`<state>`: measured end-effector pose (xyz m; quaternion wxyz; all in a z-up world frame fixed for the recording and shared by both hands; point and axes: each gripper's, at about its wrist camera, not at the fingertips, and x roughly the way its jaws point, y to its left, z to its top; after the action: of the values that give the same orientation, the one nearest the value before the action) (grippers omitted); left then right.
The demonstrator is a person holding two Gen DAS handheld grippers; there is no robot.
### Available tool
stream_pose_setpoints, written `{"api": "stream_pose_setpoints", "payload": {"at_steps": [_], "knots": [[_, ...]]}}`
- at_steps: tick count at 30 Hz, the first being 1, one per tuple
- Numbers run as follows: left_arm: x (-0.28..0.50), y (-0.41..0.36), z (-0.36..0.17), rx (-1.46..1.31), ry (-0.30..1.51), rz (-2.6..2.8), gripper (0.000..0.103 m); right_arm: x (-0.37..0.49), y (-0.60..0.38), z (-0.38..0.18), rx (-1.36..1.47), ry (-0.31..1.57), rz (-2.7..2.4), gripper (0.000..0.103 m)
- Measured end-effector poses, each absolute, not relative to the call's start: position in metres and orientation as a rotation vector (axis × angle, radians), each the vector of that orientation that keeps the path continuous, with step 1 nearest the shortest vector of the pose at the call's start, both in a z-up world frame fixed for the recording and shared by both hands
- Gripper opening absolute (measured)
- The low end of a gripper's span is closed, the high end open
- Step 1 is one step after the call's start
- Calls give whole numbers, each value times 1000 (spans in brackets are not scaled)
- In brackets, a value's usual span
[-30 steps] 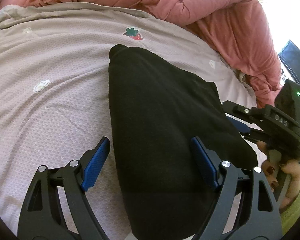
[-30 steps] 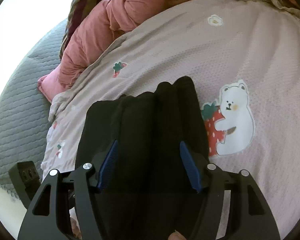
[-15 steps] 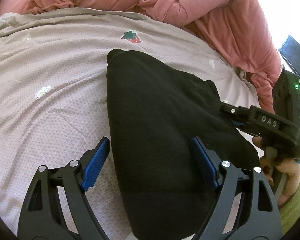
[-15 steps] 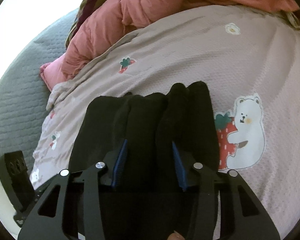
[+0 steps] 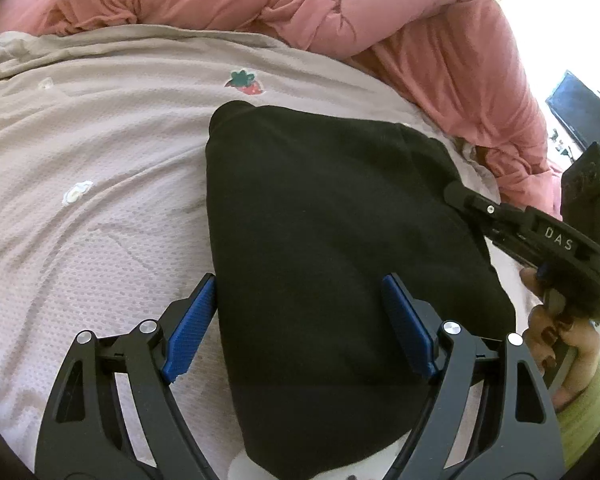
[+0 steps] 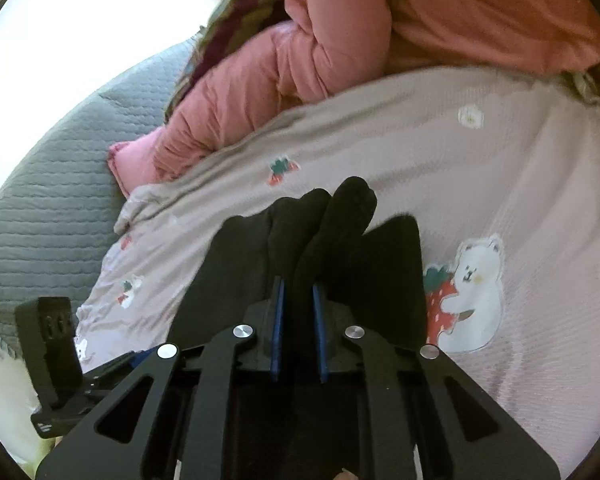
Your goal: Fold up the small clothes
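Barely begun: the black garment lies on the bed. Right hand-held gripper has just clenched a ridge, seemingly lifting; left hand-held gripper hangs released, folding remains.

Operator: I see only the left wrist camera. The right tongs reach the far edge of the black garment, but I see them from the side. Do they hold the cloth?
Observer: Yes. The right tongs have just been closing and are now shut on a fold of the black garment.
Operator: How does the cloth look there?
Observer: It bunches into several upright ridges ahead of the pads.
Operator: What lies next to the garment on that side?
Observer: A white bear print holding a strawberry, on the bedsheet, right beside the garment's edge.
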<state>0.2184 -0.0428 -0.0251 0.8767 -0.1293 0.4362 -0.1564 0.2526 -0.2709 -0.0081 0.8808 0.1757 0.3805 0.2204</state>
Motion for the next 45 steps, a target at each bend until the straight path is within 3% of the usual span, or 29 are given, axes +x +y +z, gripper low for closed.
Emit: {"api": "stream_pose_setpoints", "payload": {"at_steps": [5,9,17,19,23,24,26,28,34,45], "knots": [[213,-55,-20,-236,900,-364,75,257,-284,-12,342,816,382,12],[214,-63,-36,-186,948,-339,75,269,-283,-49,301,925,319,13],[211,-62,-41,-185,950,-330,76,252,-287,-44,279,880,273,34],[207,-62,-38,-182,944,-329,76,241,-288,-32,274,849,277,50],[201,-61,-28,-170,914,-323,76,216,-289,-10,241,786,282,66],[198,-60,-23,-169,902,-322,76,209,-289,-4,227,769,273,76],[192,-59,-14,-163,872,-316,78,194,-288,7,209,723,280,81],[183,-55,-3,-153,834,-305,84,180,-287,16,190,689,263,94],[155,-48,23,-125,744,-278,93,132,-288,37,138,573,222,98],[102,-35,46,-81,639,-234,93,73,-289,51,85,512,219,98]]}}
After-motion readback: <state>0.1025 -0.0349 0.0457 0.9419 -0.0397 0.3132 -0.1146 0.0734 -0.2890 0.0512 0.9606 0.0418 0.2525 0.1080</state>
